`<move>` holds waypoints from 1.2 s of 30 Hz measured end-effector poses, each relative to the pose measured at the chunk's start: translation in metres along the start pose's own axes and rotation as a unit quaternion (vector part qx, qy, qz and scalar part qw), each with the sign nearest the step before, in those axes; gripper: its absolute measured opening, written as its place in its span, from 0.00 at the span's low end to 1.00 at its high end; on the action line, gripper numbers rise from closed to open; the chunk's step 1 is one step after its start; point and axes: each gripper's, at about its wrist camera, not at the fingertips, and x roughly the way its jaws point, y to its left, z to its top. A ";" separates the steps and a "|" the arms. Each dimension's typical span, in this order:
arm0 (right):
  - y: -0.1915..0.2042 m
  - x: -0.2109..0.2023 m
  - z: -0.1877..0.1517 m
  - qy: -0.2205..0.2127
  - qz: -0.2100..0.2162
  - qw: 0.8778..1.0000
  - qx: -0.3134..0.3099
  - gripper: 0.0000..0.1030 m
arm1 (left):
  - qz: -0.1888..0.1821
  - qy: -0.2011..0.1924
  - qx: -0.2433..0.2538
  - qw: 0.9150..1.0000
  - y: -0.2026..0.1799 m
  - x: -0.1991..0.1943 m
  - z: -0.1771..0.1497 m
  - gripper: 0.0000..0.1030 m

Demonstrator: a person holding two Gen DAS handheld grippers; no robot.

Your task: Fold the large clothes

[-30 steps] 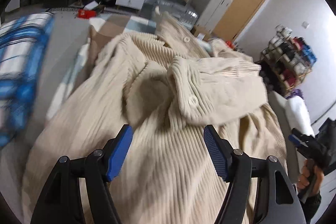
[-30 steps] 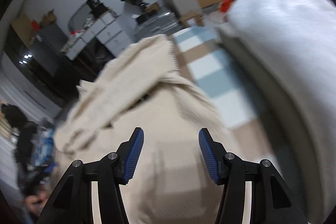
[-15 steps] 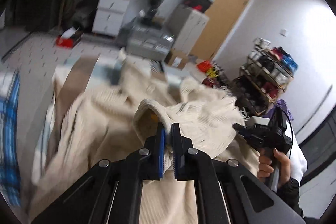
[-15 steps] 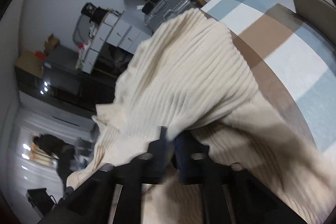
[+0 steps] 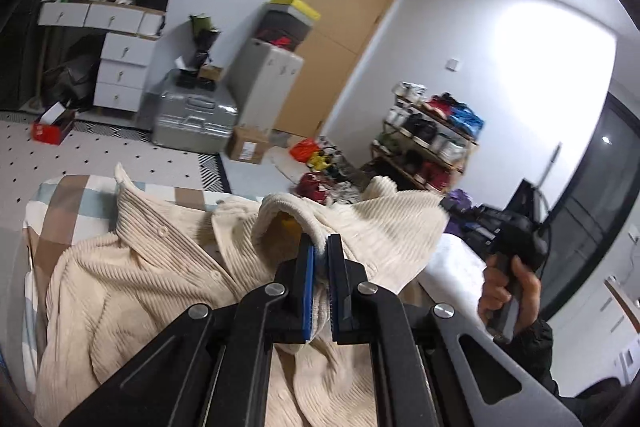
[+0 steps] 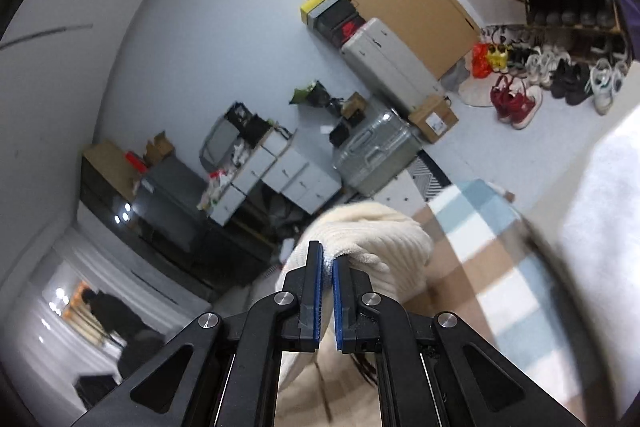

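Observation:
A cream corduroy shirt (image 5: 132, 291) with buttons lies rumpled on a checked bedspread (image 5: 76, 199). My left gripper (image 5: 320, 247) is shut on a fold of its fabric and holds it lifted above the bed. In the right wrist view my right gripper (image 6: 326, 259) is shut on another bunched edge of the cream shirt (image 6: 376, 231), also raised. The person's hand (image 5: 508, 291) holding the right gripper's handle shows at the right of the left wrist view. Where each grip sits on the garment is hidden by folds.
A white pillow or duvet (image 6: 600, 227) lies at the right of the bed. Beyond the bed stand a silver suitcase (image 5: 192, 119), white drawers (image 5: 120, 75), a wooden door (image 5: 340, 27) and a shoe rack (image 5: 428, 139) with shoes on the floor.
Both grippers went from open above the flat shirt to shut on its fabric. Both have risen, pulling the fabric up, and the views now tilt toward the room.

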 end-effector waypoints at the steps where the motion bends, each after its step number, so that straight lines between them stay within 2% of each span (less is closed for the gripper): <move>1: -0.005 -0.003 -0.016 0.016 -0.011 1.000 -0.004 0.04 | 0.001 0.004 0.003 1.000 0.001 -0.008 -0.008 0.01; 4: -0.024 0.008 -0.047 0.065 -0.032 0.997 -0.001 0.05 | 0.016 0.021 -0.004 1.000 0.013 -0.026 -0.037 0.01; 6: -0.036 0.019 -0.061 0.104 -0.028 0.994 0.005 0.06 | 0.035 0.044 -0.022 0.998 0.030 -0.038 -0.067 0.01; 9: -0.036 0.048 -0.086 0.172 -0.057 0.983 -0.026 0.16 | 0.085 0.083 -0.055 0.991 0.055 -0.039 -0.105 0.01; 10: -0.032 0.057 -0.095 0.193 -0.082 0.976 -0.051 0.27 | 0.108 0.099 -0.066 0.987 0.064 -0.037 -0.118 0.01; 11: -0.027 0.063 -0.102 0.205 -0.101 0.971 -0.075 0.35 | 0.122 0.118 -0.077 0.983 0.072 -0.034 -0.132 0.01; 12: -0.025 0.065 -0.104 0.209 -0.110 0.968 -0.088 0.37 | 0.134 0.137 -0.085 0.978 0.081 -0.032 -0.145 0.01; 15: -0.018 0.058 -0.099 0.193 -0.130 0.967 -0.100 0.43 | 0.136 0.151 -0.094 0.975 0.085 -0.034 -0.157 0.04; 16: -0.015 0.053 -0.095 0.180 -0.141 0.968 -0.104 0.45 | 0.138 0.150 -0.091 0.975 0.083 -0.037 -0.155 0.15; 17: -0.013 0.047 -0.094 0.169 -0.147 0.969 -0.106 0.47 | 0.152 0.145 -0.088 0.974 0.083 -0.040 -0.152 0.38; 19: -0.008 0.035 -0.084 0.133 -0.153 0.973 -0.109 0.49 | 0.179 0.126 -0.098 0.971 0.085 -0.048 -0.145 0.62; 20: -0.006 0.033 -0.080 0.118 -0.145 0.976 -0.109 0.52 | 0.173 0.116 -0.107 0.972 0.088 -0.049 -0.143 0.62; 22: -0.007 0.041 -0.079 0.112 -0.141 0.978 -0.106 0.54 | 0.157 0.118 -0.120 0.973 0.094 -0.046 -0.140 0.62; 24: -0.015 0.061 -0.084 0.133 -0.133 0.978 -0.092 0.54 | 0.153 0.130 -0.125 0.972 0.100 -0.033 -0.143 0.62; 25: -0.025 0.078 -0.091 0.155 -0.128 0.977 -0.076 0.48 | 0.146 0.132 -0.125 0.972 0.101 -0.025 -0.145 0.62; 26: -0.033 0.092 -0.097 0.176 -0.129 0.974 -0.064 0.27 | 0.145 0.136 -0.126 0.972 0.102 -0.016 -0.147 0.62; 27: -0.045 0.111 -0.107 0.202 -0.136 0.968 -0.051 0.14 | 0.144 0.134 -0.127 0.972 0.102 -0.013 -0.149 0.58; 28: -0.051 0.120 -0.114 0.213 -0.145 0.965 -0.050 0.10 | 0.141 0.125 -0.125 0.974 0.099 -0.009 -0.149 0.35; 29: -0.053 0.122 -0.117 0.212 -0.145 0.965 -0.053 0.09 | 0.145 0.126 -0.117 0.974 0.097 -0.007 -0.148 0.14; 30: -0.051 0.124 -0.119 0.207 -0.146 0.965 -0.067 0.09 | 0.152 0.130 -0.101 0.975 0.094 -0.002 -0.145 0.13; 32: -0.043 0.116 -0.115 0.200 -0.147 0.965 -0.081 0.08 | 0.152 0.113 -0.081 0.978 0.084 -0.009 -0.138 0.08; 34: -0.027 0.095 -0.103 0.159 -0.111 0.976 -0.100 0.08 | 0.152 0.087 -0.053 0.983 0.076 -0.018 -0.124 0.06; 36: -0.025 0.087 -0.100 0.151 -0.124 0.975 -0.104 0.10 | 0.155 0.066 -0.037 0.985 0.074 -0.025 -0.112 0.06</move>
